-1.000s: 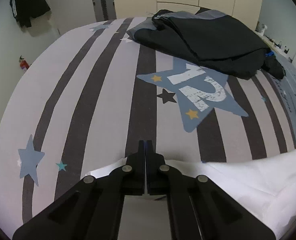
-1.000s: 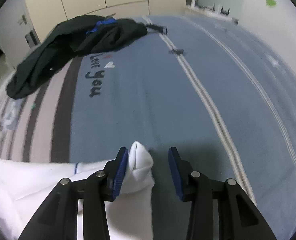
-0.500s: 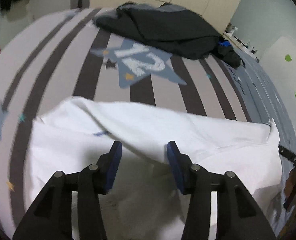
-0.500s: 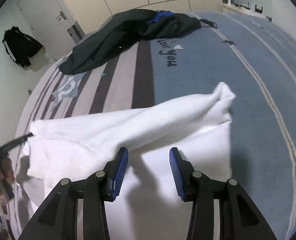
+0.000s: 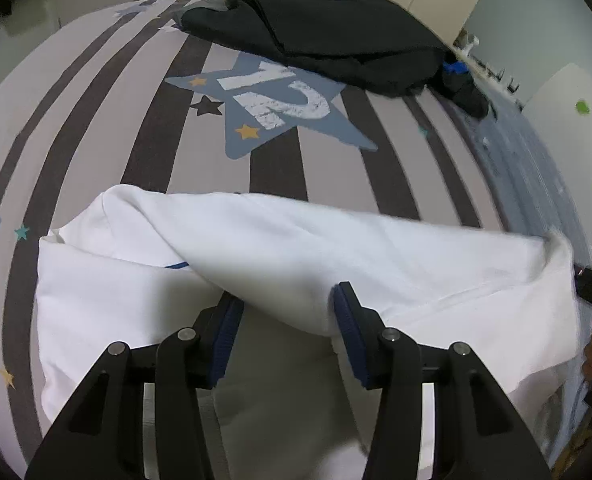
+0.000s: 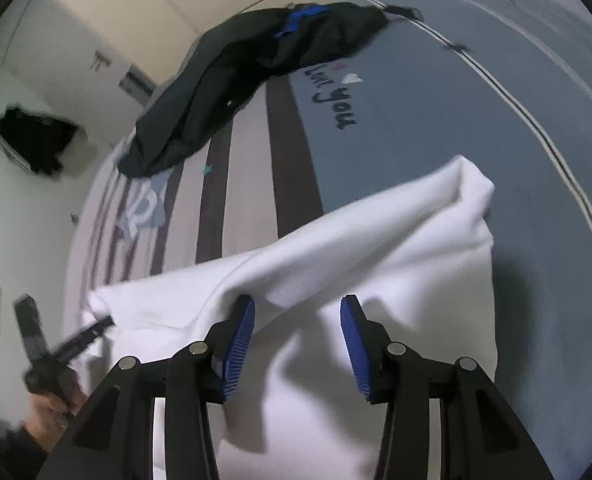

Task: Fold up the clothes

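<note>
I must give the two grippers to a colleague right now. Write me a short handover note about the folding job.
Left gripper: open, holding nothing; its jaws have just opened, above the white garment.
Right gripper: open, holding nothing, above the same garment.
Things: the white garment lies on the bed with one layer folded over. A dark garment lies heaped at the far side.
Done: first fold, released.
Left: flatten and finish folding the white garment; the dark one looks unfolded.

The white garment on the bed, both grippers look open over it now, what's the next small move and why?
Probably draw both grippers back, then smooth the fold. The left gripper and right gripper stand open, gripping nothing, and the white garment already lies doubled over, its folded edge still puffed up and rumpled.
</note>
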Available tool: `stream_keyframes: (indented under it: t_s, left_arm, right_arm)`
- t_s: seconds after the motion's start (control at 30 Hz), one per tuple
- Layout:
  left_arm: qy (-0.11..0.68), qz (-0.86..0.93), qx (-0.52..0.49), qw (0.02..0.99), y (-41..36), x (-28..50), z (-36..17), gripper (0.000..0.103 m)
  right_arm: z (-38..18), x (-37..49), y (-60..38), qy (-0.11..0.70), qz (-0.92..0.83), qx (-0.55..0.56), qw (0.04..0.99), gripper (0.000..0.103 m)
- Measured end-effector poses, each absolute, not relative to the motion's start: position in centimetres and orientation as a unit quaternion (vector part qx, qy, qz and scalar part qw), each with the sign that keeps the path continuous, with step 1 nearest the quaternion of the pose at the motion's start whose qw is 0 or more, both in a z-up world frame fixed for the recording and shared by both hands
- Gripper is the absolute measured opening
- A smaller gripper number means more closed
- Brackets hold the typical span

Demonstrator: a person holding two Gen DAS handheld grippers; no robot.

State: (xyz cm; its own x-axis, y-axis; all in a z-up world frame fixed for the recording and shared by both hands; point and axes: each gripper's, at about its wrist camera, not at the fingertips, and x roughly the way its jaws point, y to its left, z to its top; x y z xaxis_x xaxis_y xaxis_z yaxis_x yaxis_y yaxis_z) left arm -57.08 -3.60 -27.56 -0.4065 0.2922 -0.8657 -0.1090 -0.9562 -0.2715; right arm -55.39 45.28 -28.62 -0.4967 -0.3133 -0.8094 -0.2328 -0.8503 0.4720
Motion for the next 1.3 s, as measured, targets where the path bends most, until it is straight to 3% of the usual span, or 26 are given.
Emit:
stream_keyframes:
  t_s: [0.43, 0.5, 0.53, 0.6, 0.87, 0.97, 1.1, 1.2, 1.23, 1.3]
  left_arm:
    - [-0.055, 0.841, -0.529, 0.102, -2.7, -57.5, -28.7, 0.043]
    - [-0.038, 0.849, -0.519, 0.097, -2.5, -57.5, -28.6, 0.027]
    - [-0.028, 0.853, -0.512, 0.092, -2.4, -57.6, -28.5, 0.006]
    - [-0.020, 0.860, -0.502, 0.086, -2.6, -58.1, -28.3, 0.002]
    - [-0.013, 0.885, -0.457, 0.086, -2.8, -61.1, -25.8, 0.001]
    - [0.023, 0.880, -0.467, 0.079, -2.0, -61.6, -27.2, 0.001]
    - [0.008, 0.868, -0.489, 0.083, -2.4, -61.4, -28.5, 0.005]
    - [-0.031, 0.873, -0.479, 0.085, -4.0, -60.2, -27.3, 0.033]
    - [-0.044, 0.873, -0.477, 0.090, -4.5, -59.7, -26.8, 0.043]
    - [-0.064, 0.872, -0.474, 0.102, -5.1, -58.5, -26.1, 0.048]
  right_arm:
    - [-27.4, -56.6, 43.3, -0.273, -0.814, 0.512, 0.023, 0.048]
    - [-28.2, -57.6, 42.3, -0.251, -0.820, 0.514, 0.019, 0.047]
    - [-28.6, -57.9, 41.9, -0.241, -0.826, 0.509, 0.021, 0.044]
    - [-29.2, -58.3, 41.3, -0.227, -0.840, 0.492, 0.031, 0.008]
    - [-27.9, -58.7, 43.1, -0.260, -0.881, 0.394, 0.022, 0.005]
    - [-30.2, -60.0, 43.2, -0.248, -0.872, 0.421, 0.020, 0.005]
    - [-32.5, -60.1, 42.7, -0.194, -0.858, 0.476, 0.024, 0.015]
    - [-30.9, -58.5, 44.1, -0.225, -0.859, 0.460, 0.027, 0.034]
    - [-30.2, -57.7, 44.5, -0.231, -0.862, 0.450, 0.026, 0.036]
    - [-29.5, -56.8, 44.5, -0.238, -0.863, 0.445, 0.036, 0.038]
